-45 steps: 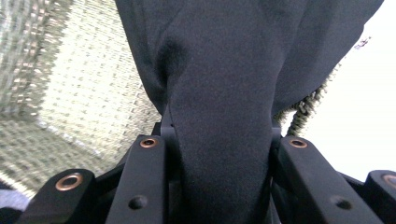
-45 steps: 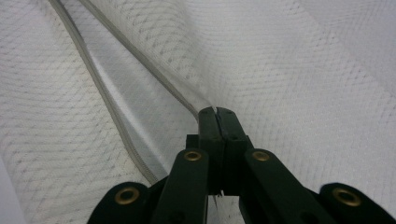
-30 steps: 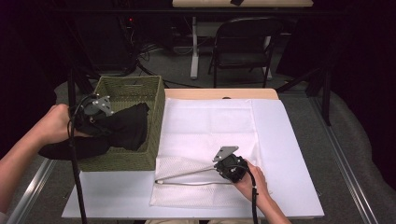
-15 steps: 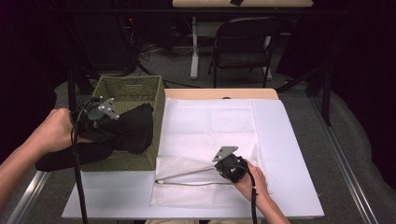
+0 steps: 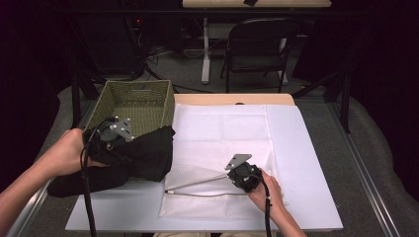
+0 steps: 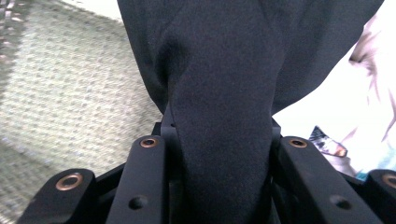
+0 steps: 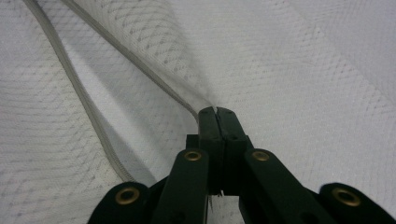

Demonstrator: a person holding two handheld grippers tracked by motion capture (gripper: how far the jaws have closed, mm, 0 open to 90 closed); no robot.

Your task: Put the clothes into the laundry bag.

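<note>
A black garment (image 5: pixel 146 155) hangs bunched over the front wall of a green woven basket (image 5: pixel 136 96) at the table's left. My left gripper (image 5: pixel 121 140) is shut on the black garment (image 6: pixel 224 84), whose folds cover its jaws (image 6: pixel 219 149). A white mesh bag (image 5: pixel 222 143) lies flat mid-table. My right gripper (image 5: pixel 230 177) is shut on the bag's corded rim (image 7: pixel 140 60) and lifts that edge off the lower layer. In the right gripper view, my right gripper (image 7: pixel 217 114) has its jaws pressed together on the mesh (image 7: pixel 303 93).
The white table top (image 5: pixel 311 173) extends to the right of the bag and along the near edge. The basket's weave (image 6: pixel 70 93) lies behind the garment. A folding chair (image 5: pixel 257 44) and cables stand on the floor beyond the far edge.
My left gripper has carried the black garment toward the near edge and slightly right, drawing it further out of the basket. The right gripper has kept still on the bag's rim.
</note>
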